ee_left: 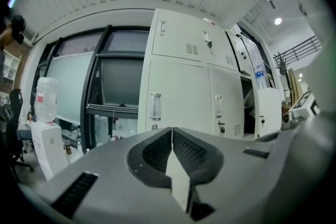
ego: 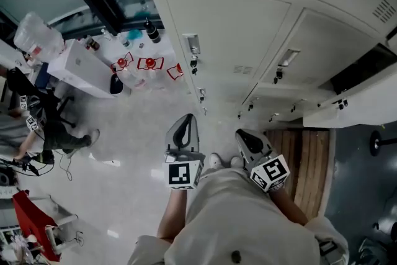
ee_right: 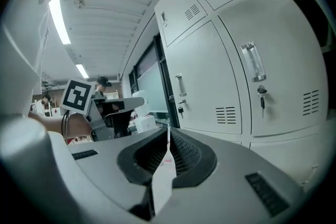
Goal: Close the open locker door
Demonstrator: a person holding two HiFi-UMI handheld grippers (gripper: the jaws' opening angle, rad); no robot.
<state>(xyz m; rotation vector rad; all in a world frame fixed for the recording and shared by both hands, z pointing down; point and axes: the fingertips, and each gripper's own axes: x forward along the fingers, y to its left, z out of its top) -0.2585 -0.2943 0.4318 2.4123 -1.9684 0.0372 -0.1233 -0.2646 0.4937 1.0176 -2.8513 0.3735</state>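
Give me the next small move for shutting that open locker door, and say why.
Probably lift the right gripper toward the outer face of the open locker door. Its jaws are together and empty, it hangs low by the person's body, and the door stands out on that side, farther from the left gripper.

Ceiling light strips [ee_right: 59, 16] give even, slightly dim, cool light with faint shadows. Both gripper views bow strongly into dark vignetted corners, and nearby gripper bodies blur.
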